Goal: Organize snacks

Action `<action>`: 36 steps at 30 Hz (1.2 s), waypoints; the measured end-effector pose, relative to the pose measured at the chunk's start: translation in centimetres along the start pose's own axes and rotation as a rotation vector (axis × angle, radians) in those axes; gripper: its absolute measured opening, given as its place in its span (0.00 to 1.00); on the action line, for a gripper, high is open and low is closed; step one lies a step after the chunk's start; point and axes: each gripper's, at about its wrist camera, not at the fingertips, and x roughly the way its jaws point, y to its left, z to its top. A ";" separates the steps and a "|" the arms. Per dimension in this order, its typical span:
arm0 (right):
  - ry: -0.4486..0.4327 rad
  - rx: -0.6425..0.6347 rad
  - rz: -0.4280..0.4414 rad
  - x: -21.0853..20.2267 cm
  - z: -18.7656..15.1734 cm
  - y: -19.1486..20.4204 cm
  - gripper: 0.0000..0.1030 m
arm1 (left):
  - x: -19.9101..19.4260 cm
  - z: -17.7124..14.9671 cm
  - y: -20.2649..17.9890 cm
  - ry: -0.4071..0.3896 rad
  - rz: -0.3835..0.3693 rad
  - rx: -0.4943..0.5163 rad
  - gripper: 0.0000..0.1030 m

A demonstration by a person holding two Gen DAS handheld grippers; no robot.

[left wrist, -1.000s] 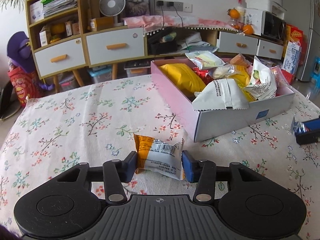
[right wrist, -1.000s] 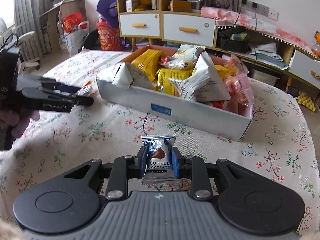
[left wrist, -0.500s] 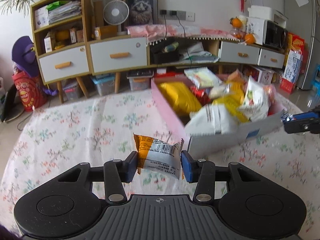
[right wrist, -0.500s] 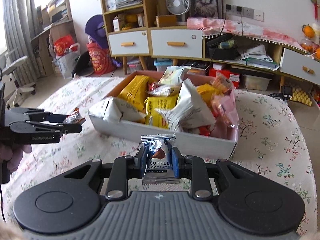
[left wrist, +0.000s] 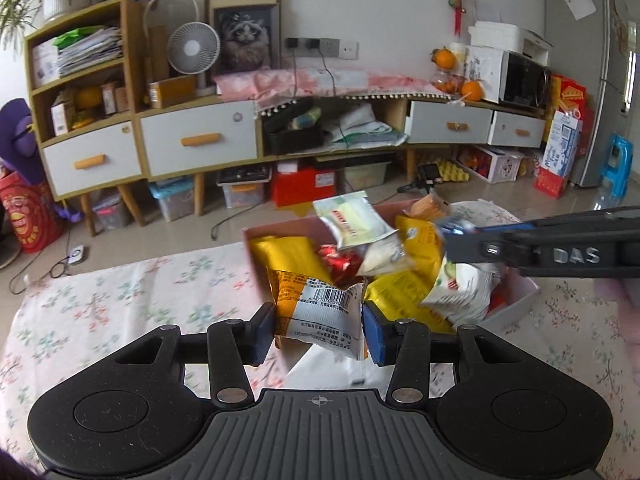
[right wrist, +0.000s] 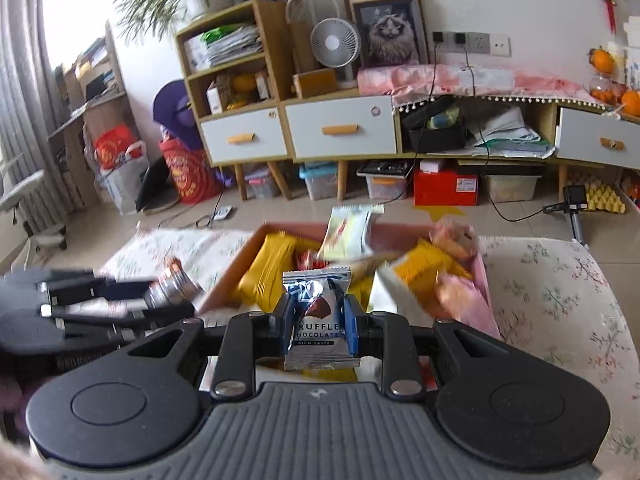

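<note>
My left gripper (left wrist: 318, 326) is shut on an orange and white snack packet (left wrist: 320, 318), held above the near left end of the pink snack box (left wrist: 256, 258). My right gripper (right wrist: 318, 320) is shut on a blue truffle chocolate packet (right wrist: 316, 316), held above the near edge of the same box (right wrist: 482, 284). The box is full of yellow, white and red packets. The right gripper also shows in the left wrist view (left wrist: 452, 238), over the box. The left gripper shows blurred in the right wrist view (right wrist: 168, 292), beside the box.
The box stands on a table with a floral cloth (left wrist: 120, 296). Beyond the table are a low cabinet with white drawers (left wrist: 196, 144), storage bins on the floor and a fridge (left wrist: 580, 80) at the right.
Both grippers have risen off the table with their packets and moved forward over the snack box. The right gripper has come in over the box from the right.
</note>
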 end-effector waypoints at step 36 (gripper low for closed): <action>0.042 0.053 -0.171 -3.3 -0.8 -1.6 0.89 | -2.7 -1.2 -3.9 0.118 0.122 -0.053 0.94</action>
